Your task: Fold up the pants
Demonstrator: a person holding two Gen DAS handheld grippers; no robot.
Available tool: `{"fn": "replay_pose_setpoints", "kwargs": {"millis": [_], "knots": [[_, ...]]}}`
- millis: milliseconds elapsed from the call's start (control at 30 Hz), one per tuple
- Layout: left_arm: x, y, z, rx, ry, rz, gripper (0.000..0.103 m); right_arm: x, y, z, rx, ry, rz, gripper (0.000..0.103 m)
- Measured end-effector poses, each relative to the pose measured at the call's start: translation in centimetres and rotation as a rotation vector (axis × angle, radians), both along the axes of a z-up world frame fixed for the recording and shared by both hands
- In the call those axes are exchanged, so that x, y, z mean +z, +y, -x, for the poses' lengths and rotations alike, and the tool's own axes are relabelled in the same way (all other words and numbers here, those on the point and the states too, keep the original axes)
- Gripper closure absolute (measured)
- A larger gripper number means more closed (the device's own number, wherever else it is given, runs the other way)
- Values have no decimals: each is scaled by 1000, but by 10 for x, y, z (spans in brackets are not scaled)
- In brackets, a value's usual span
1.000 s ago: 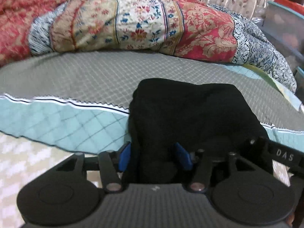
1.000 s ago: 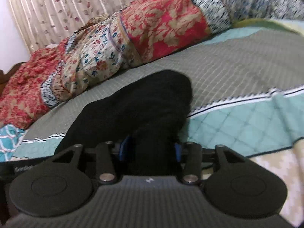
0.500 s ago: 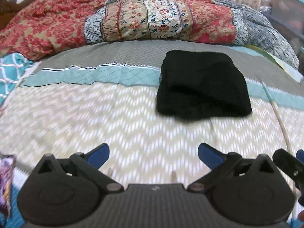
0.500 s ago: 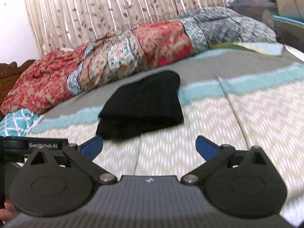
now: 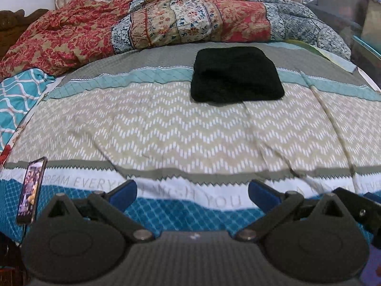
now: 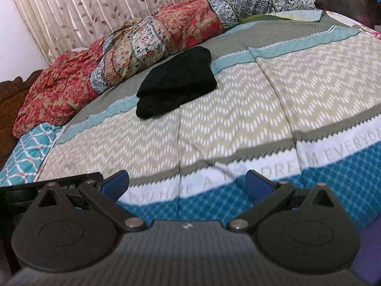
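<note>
the black pants, soft dark fabric folded into a compact squarish bundle, lie on the far half of the bed, straddling the line where the grey diamond-stitched band of the patterned bedspread meets its thin pale teal stripe, with the near edge of the bundle reaching onto the beige zigzag section. from the right wrist view the same bundle shows as two stacked layers, the lower one sticking out a little toward the near side.

the left gripper, black with blue pads, hangs over the near edge of the bed, above the white lettered band and the blue checked strip. its fingers are spread wide apart and nothing sits between them. the right gripper, built the same, hangs over the same near strip, its fingers also spread wide with only bedspread showing in the gap. both are well apart from the pants.

behind the bundle a rumpled quilt in red, cream floral and blue-grey patchwork is heaped along the far side of the bed, close to the pants; i cannot tell whether it touches them. a beige pleated curtain with a leaf print hangs behind that. a teal and white lattice-print cloth lies at the left edge of the bed, and a smartphone with a lit screen stands propped near the left gripper.
</note>
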State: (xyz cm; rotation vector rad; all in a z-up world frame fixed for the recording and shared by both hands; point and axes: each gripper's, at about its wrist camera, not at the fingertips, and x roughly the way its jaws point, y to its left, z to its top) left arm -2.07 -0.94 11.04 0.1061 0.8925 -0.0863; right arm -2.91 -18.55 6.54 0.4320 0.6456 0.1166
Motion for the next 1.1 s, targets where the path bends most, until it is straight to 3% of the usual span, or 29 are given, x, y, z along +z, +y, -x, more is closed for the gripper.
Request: {"fn": "replay_pose_setpoints", "kwargs": {"millis": [267, 733, 1100], "knots": [[-3, 4, 20, 27, -4, -7, 0, -3, 9, 25, 5, -9, 9, 0], [-11, 9, 32, 72, -56, -164, 0, -9, 27, 36, 26, 8, 13, 0], [-27, 17, 27, 77, 25, -153, 0, -16, 31, 35, 28, 49, -19, 0]]}}
